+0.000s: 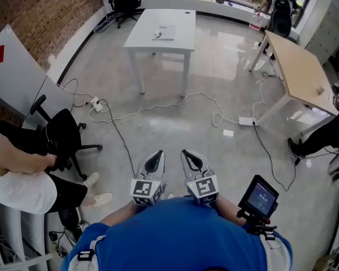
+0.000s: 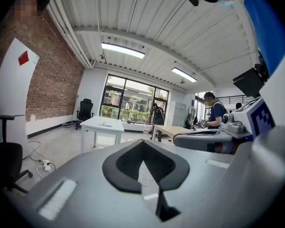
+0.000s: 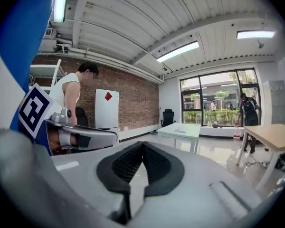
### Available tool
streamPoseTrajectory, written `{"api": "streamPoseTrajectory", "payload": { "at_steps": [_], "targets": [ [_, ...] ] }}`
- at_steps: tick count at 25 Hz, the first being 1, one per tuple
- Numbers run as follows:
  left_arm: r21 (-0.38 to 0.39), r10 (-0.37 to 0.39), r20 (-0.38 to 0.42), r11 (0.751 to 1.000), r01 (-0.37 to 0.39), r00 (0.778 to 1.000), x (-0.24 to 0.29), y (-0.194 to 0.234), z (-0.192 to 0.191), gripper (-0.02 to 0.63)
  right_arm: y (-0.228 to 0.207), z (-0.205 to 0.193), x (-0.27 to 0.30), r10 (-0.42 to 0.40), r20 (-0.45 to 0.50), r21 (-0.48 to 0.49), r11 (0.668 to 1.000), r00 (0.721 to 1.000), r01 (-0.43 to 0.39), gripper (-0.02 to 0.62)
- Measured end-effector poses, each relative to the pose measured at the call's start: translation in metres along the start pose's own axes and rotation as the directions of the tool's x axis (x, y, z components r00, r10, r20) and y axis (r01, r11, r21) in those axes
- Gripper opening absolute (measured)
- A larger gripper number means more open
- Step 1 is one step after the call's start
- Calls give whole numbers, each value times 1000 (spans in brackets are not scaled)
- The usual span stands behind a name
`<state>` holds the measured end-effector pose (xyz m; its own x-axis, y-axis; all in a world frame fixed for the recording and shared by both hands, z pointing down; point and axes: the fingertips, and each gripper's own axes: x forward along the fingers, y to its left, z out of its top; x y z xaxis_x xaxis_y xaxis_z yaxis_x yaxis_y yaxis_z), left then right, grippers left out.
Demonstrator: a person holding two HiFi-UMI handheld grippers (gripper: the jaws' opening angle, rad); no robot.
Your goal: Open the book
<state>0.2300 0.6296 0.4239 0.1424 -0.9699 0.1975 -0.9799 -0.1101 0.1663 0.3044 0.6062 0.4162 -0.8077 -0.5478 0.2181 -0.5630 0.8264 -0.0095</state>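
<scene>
A thin book [image 1: 164,33] lies closed on the white table [image 1: 175,43] across the room, far from both grippers. My left gripper [image 1: 155,161] and right gripper [image 1: 192,160] are held side by side close to my body, above the floor, both pointing toward that table. Each one is shut with nothing between its fingertips. In the left gripper view the left gripper [image 2: 143,144] has its tips meeting, with the white table [image 2: 102,125] small in the distance. The right gripper view shows the right gripper [image 3: 142,145] closed the same way, and the white table [image 3: 182,130] beyond it.
Cables and a power strip [image 1: 247,121] run across the floor between me and the table. A wooden table [image 1: 300,72] stands at right with a person [image 2: 213,114] beside it. A seated person [image 1: 22,176] and a black office chair [image 1: 65,137] are at left. A small screen [image 1: 260,196] is mounted near my right side.
</scene>
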Motion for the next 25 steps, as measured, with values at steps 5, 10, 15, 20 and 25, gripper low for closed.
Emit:
{"api": "streamPoseTrajectory", "payload": {
  "at_steps": [5, 10, 15, 20, 25],
  "targets": [
    [3, -14, 4, 1000, 14, 1000, 2, 15, -1, 6, 13, 0, 18, 0, -15, 16, 1000, 1000, 1, 3],
    [5, 7, -4, 1000, -7, 1000, 17, 33, 6, 6, 11, 2, 42, 4, -29, 18, 1000, 1000, -4, 3],
    [-2, 1, 29, 1000, -1, 1000, 49, 48, 17, 6, -9, 8, 75, 13, -24, 24, 1000, 1000, -12, 3],
    [5, 24, 53, 1000, -24, 998, 95, 72, 37, 6, -40, 28, 119, 41, 9, 13, 999, 999, -42, 3],
    [18, 32, 70, 999, -34, 997, 150, 87, 69, 6, -87, 53, 158, 42, 47, 5, 999, 998, -42, 3]
  ]
}}
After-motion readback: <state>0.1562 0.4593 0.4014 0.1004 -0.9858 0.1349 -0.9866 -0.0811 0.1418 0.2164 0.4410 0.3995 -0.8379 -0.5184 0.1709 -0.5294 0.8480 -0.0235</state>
